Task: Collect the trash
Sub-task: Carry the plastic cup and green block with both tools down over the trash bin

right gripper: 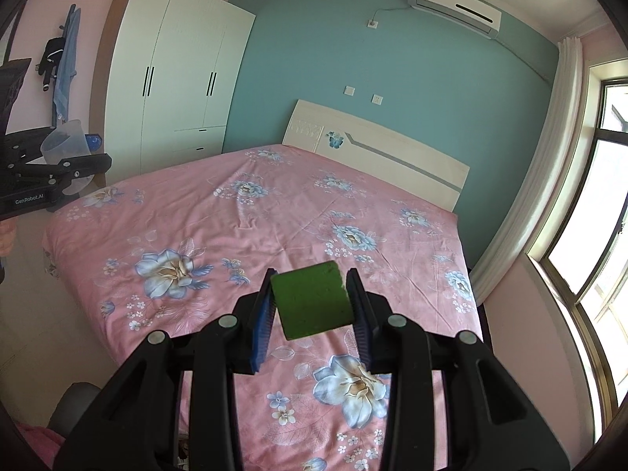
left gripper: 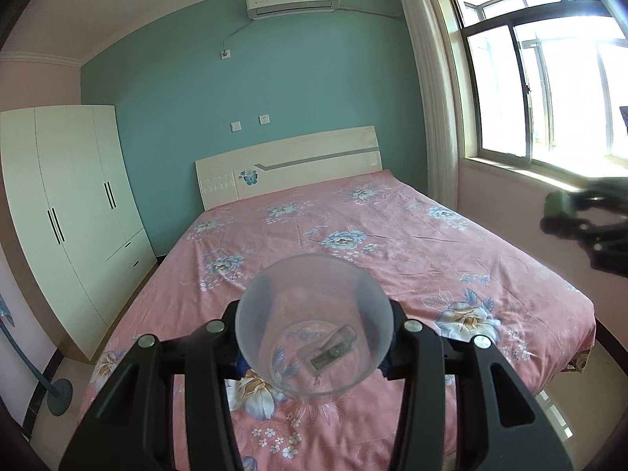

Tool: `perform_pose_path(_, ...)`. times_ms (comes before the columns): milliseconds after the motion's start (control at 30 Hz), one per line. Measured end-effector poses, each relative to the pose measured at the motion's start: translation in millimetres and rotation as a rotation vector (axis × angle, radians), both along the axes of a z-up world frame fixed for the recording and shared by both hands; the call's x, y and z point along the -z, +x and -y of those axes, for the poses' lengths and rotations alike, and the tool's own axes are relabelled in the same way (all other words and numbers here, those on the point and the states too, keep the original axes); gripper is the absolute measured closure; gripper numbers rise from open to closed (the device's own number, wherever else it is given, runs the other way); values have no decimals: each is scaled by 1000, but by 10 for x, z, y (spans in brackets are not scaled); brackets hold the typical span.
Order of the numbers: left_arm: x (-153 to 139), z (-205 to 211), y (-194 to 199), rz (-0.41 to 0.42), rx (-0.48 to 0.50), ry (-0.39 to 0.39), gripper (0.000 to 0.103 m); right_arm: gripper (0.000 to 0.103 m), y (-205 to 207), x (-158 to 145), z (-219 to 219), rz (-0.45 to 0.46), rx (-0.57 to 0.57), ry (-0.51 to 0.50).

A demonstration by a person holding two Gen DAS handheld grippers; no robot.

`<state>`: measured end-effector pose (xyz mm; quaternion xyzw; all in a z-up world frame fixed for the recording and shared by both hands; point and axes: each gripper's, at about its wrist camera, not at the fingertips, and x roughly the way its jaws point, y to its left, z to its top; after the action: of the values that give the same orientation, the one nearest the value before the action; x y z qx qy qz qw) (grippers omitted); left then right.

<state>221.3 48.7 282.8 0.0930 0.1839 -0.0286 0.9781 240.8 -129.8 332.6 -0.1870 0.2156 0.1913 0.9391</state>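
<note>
The right hand-held gripper (right gripper: 312, 306) is clamped on a green sponge (right gripper: 310, 300), held in the air above the foot of the bed (right gripper: 274, 212). The left hand-held gripper (left gripper: 314, 333) is closed around a clear plastic cup (left gripper: 314, 325), also above the bed's foot, with a small wrapper (left gripper: 329, 347) already inside. The two are well apart. The sponge looks nearly as wide as the cup's mouth (a judgement), so it could catch on the rim and fall onto the bed, or knock the cup askew.
</note>
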Motion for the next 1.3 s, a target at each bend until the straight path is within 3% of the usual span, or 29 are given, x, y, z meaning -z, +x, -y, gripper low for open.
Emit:
perform_pose_path(233,127,103,-495,-14,48,40,55,66,-649,32,-72,7,-44,-41)
perform_pose_path(467,552,161,-770,-106,104,94,55,66,-995,344,-104,-39,-69,-80)
perform_pose_path(633,973,156,-803,-202,146,90,55,66,-1102,748,-110,-113,-96,-95)
perform_pose_path(833,1702,155,-786,-377,201,50,55,66,-1162,1338,-166,-228,-128,-96)
perform_pose_path(1300,3186,122,-547,-687,183,-35,55,66,-1093,2808,-302,-513,-139,-87)
